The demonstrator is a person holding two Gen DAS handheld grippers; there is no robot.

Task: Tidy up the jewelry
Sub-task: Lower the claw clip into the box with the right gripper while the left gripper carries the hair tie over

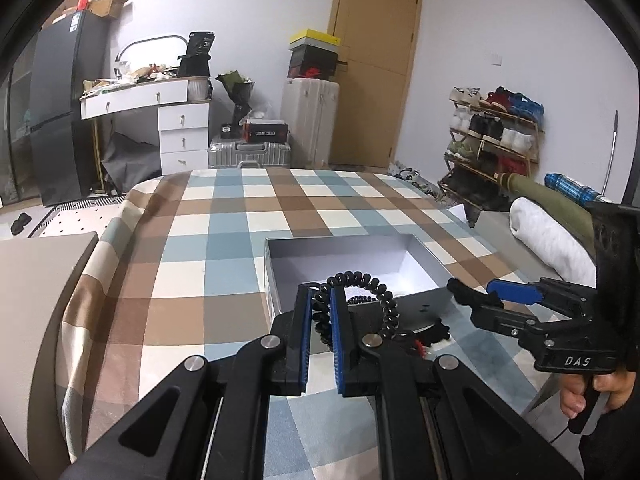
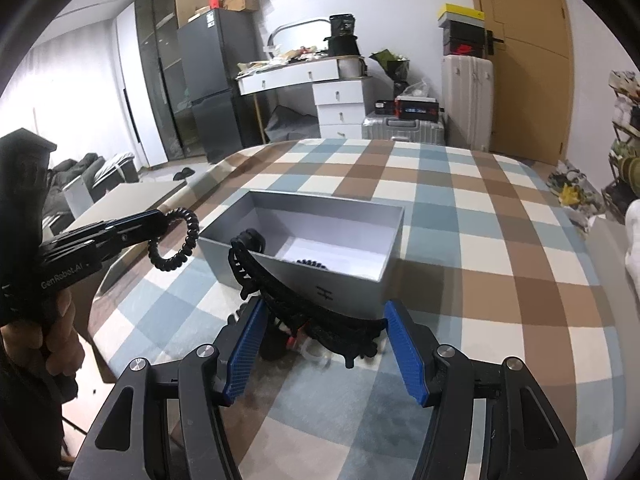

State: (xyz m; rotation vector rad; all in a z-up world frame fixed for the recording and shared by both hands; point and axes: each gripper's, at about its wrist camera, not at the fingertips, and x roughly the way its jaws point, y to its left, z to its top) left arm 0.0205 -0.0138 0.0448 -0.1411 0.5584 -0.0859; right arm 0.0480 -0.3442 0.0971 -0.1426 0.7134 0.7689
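My left fingers (image 2: 162, 220) pinch a black coiled hair tie (image 2: 174, 240), lifted left of the grey box (image 2: 352, 284). My right fingers (image 2: 324, 320) spread wide around a black headband (image 2: 304, 312) on the checked surface (image 2: 500, 280), near the box.

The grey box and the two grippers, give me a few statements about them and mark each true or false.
1. The left gripper is shut on the black spiral hair tie. True.
2. The right gripper is shut on the black headband. False: its fingers stand open, the headband lying between them.
3. The grey box has its lid on. False: it is open on top.
4. The box sits on a checked cloth. True.
5. The hair tie lies inside the box. False: it hangs outside, left of it.
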